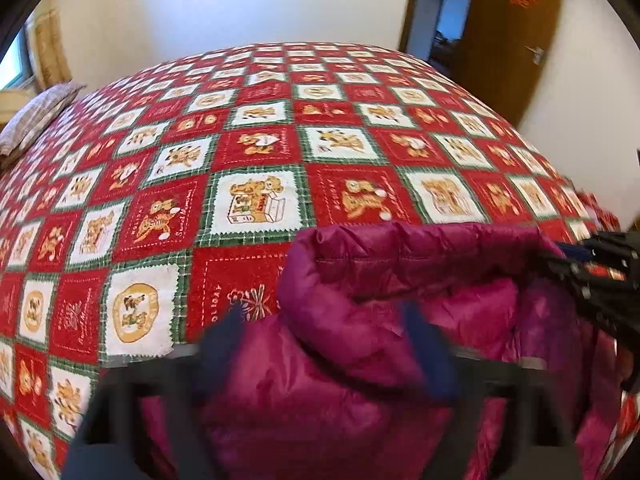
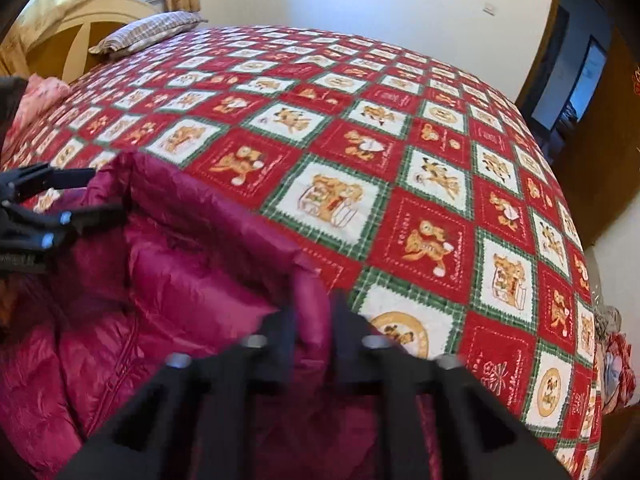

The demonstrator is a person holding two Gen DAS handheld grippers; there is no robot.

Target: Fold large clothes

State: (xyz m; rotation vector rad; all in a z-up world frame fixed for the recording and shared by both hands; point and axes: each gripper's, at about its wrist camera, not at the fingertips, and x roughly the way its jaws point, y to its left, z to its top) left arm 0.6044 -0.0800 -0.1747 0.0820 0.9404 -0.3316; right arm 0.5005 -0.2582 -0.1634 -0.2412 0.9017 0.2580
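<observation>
Right tool clenched on jacket hem; left tool pinches the same edge, likely to keep it taut. Jacket hangs at the near edge of the bed.

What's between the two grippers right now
A stretch of the magenta puffer jacket's edge spans from the right gripper to the left gripper, seen in the right wrist view. Both sets of fingers close on it, above the bedspread.
</observation>
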